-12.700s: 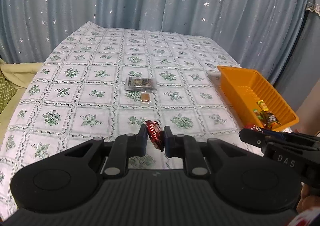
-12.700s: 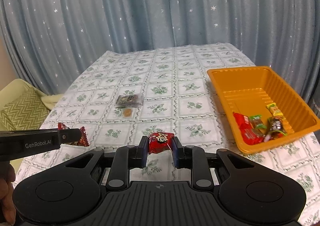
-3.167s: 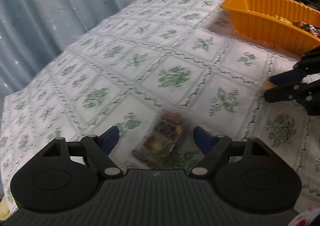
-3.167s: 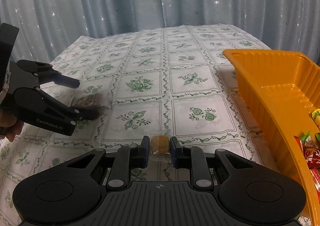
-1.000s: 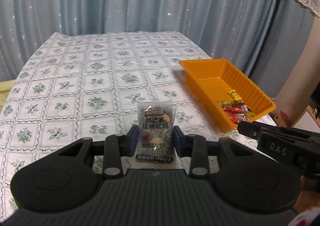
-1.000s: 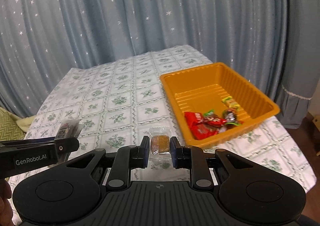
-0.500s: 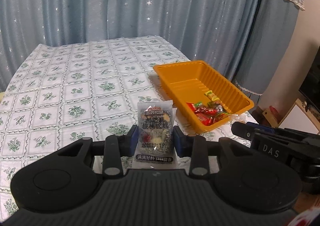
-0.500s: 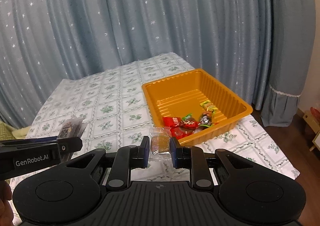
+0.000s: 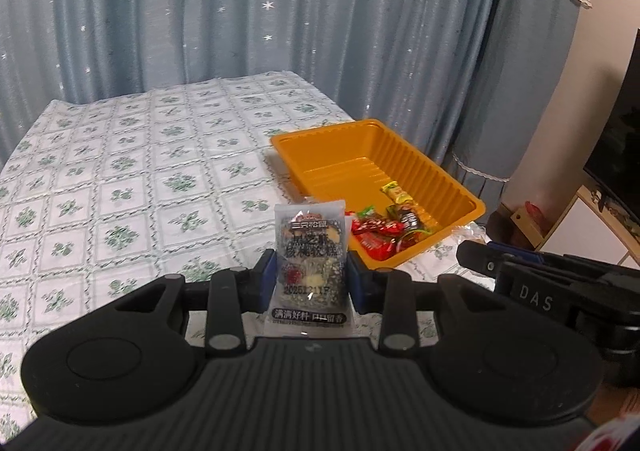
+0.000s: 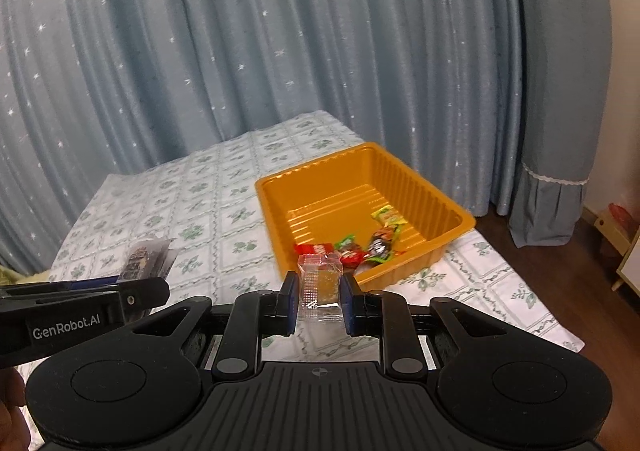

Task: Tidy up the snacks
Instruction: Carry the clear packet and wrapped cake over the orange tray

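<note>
My desk shows no loose snacks in either view, so the job looks nearly finished. The tray at its right edge holds several sweets in the near corner. My left tongs pinch a grey packet upright above the desk; my right tongs pinch a clear wafer just short of the tray. Both remain to drop in. Only the left view reads the packet's print; the right sees it edge-on.

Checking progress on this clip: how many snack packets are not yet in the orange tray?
2. A dark packet is clamped in the left gripper and a clear packet in the right gripper, both short of the orange tray. The grippers could hide others on the table.
</note>
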Demonstrator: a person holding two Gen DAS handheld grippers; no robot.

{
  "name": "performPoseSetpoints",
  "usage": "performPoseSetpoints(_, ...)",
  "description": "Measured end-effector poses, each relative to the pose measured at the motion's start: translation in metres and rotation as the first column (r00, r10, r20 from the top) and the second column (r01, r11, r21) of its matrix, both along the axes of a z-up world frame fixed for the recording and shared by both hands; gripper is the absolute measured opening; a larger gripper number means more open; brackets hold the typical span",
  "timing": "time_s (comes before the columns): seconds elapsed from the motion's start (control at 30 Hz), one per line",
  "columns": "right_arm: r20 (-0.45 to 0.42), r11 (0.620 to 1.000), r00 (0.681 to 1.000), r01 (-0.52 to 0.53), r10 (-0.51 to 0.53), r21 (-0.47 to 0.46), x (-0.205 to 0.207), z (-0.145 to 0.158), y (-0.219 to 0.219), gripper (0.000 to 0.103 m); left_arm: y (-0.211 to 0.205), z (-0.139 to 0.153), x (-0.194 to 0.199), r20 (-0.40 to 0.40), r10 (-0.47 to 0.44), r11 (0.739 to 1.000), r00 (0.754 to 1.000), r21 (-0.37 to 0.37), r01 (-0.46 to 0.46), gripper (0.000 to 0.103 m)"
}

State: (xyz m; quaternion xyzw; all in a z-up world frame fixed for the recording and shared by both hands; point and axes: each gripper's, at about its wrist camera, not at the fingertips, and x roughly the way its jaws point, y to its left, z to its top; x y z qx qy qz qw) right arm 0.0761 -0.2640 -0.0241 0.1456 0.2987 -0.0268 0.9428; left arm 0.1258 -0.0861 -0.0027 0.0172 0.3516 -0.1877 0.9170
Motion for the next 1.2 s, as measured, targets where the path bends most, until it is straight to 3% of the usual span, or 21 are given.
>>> performPoseSetpoints(0.57, 0.008, 0.998, 0.998, 0.064, -0.064, 0.001, 0.049, 0.001, -0.058, 0.022, -0.058, -0.010, 0.061, -0.021, -0.100, 0.995, 0.995, -0.003, 0.100, 0.033)
performPoseSetpoints(1.2, -0.041, 0.999, 0.998, 0.043, -0.044, -0.023, 0.147, -0.035, -0.088, 0.022, -0.106, -0.051, 0.162, -0.059, -0.132, 0.991, 0.990, 0.016, 0.133, 0.033)
